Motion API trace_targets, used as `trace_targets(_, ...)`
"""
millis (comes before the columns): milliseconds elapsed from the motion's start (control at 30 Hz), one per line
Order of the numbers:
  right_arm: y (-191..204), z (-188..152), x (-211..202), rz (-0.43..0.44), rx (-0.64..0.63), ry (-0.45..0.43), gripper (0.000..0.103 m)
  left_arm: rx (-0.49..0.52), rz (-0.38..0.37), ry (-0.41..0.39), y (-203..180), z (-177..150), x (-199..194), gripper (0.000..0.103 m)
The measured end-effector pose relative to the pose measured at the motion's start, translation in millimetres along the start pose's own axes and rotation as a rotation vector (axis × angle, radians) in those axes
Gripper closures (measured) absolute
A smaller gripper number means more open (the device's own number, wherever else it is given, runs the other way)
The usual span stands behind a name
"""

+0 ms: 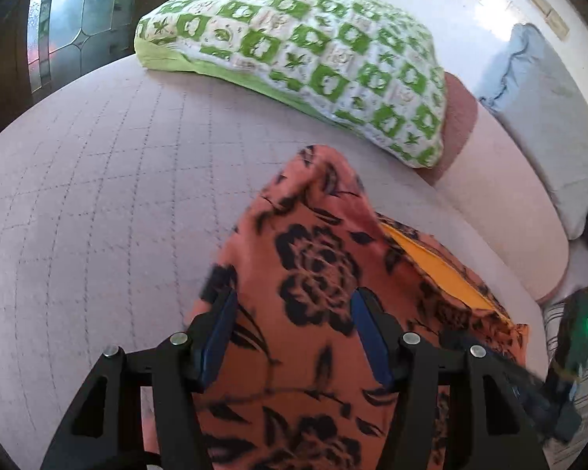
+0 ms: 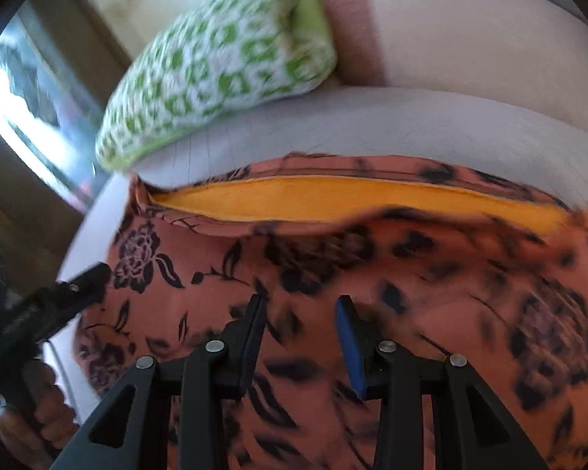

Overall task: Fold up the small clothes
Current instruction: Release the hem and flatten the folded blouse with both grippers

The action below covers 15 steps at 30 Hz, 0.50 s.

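The floral garment [image 1: 313,274] lies on the quilted bed [image 1: 98,196], just below the green pillow [image 1: 294,51]. Both the left gripper [image 1: 294,305] and right gripper [image 2: 300,309] hang over it, jaws parted, gripping nothing.

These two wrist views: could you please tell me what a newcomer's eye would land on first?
The orange cloth printed with black flowers fills the foreground on the pale quilted bed cover, with a strip of yellow lining showing along its edge. Behind it, at the head of the bed, lies the green-and-white patterned pillow. Both tools, left and right, stand open over the cloth.
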State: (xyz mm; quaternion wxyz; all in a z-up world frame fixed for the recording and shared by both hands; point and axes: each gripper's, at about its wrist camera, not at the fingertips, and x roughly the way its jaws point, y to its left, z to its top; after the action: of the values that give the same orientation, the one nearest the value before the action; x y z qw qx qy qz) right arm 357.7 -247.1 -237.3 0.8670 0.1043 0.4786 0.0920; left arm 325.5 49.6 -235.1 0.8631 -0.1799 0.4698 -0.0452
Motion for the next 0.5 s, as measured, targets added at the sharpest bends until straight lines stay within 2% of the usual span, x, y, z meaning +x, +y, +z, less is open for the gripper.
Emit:
trace_targets(67,8,21,24,-0.066,-0.013,0.020,0.063,0.020,0.027,0.034,1,5,10,0.042)
trace_targets(133,6,40,40,-0.115,0.004,0.021,0.063,0.015,0.004,0.049,6,9,13,0.042)
trace_targets(233,3,65,45,-0.136,0.073,0.005,0.063,-0.011,-0.009,0.038,15,18,5,0.042)
trace_targets(300,12,69,31,-0.087,0.087,-0.050,0.063,-0.039,-0.013,0.017,24,24,-5,0.042)
trace_targets(400,38,65,9,0.055,0.087,-0.103,0.063,-0.063,-0.006,0.017,36,31,-14,0.042)
trace_targets(500,76,59,15,0.137,0.043,-0.059,0.063,-0.042,0.051,0.030,41,29,-13,0.042)
